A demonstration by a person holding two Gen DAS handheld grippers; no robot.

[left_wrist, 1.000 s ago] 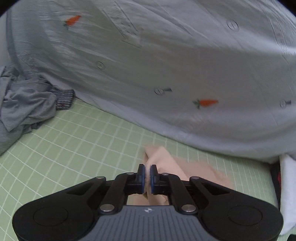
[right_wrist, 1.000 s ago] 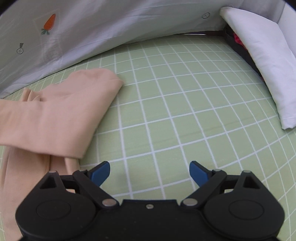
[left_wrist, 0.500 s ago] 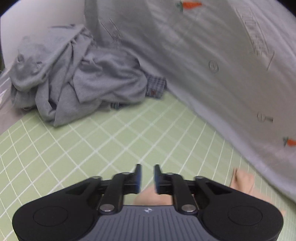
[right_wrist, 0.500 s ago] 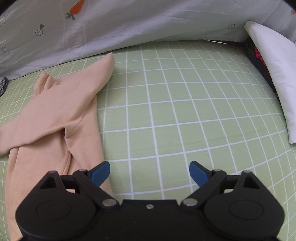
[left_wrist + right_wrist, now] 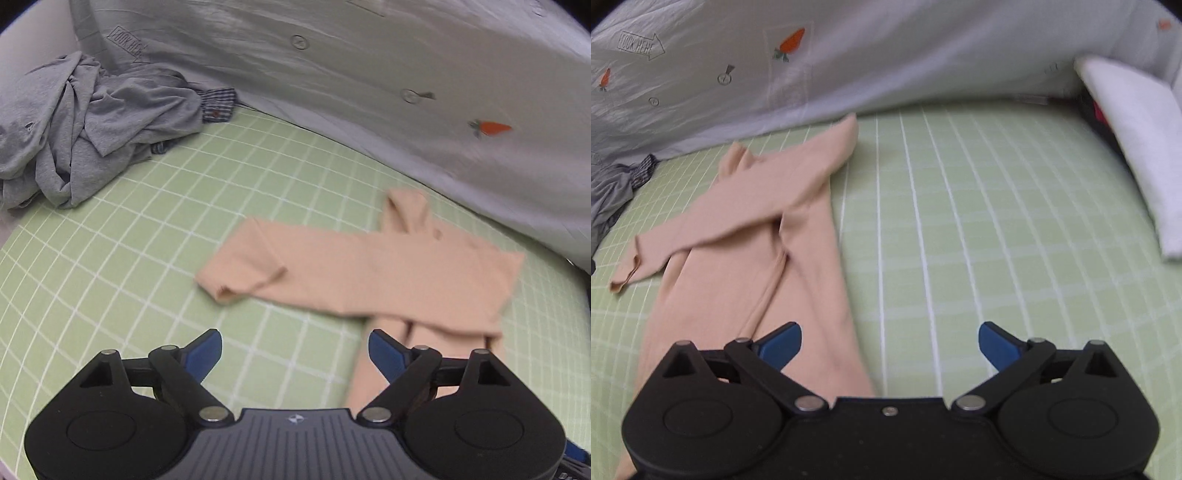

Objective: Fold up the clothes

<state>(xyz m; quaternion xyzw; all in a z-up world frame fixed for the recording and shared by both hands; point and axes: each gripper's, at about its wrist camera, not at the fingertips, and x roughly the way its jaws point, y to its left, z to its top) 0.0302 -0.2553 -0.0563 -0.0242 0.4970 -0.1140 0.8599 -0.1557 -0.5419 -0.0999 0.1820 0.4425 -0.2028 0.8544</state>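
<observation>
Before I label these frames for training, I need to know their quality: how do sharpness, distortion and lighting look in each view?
Left wrist: fisheye bends the green grid mat; the peach garment is smeared by motion blur, the left gripper sharp. Right wrist: blurrier overall, grid lines streaked, white folded cloth soft-edged, right gripper crisp. Both: even, soft light, no glare, dark corners.

Open green grid mat lay free right of peach garment, wide lane up to far edge. Far side walled by pale carrot-print sheet. Left corner blocked by crumpled grey clothes pile. Right edge closed off by folded white cloth. Bare mat strip stayed passable between grey pile and peach sleeve.
</observation>
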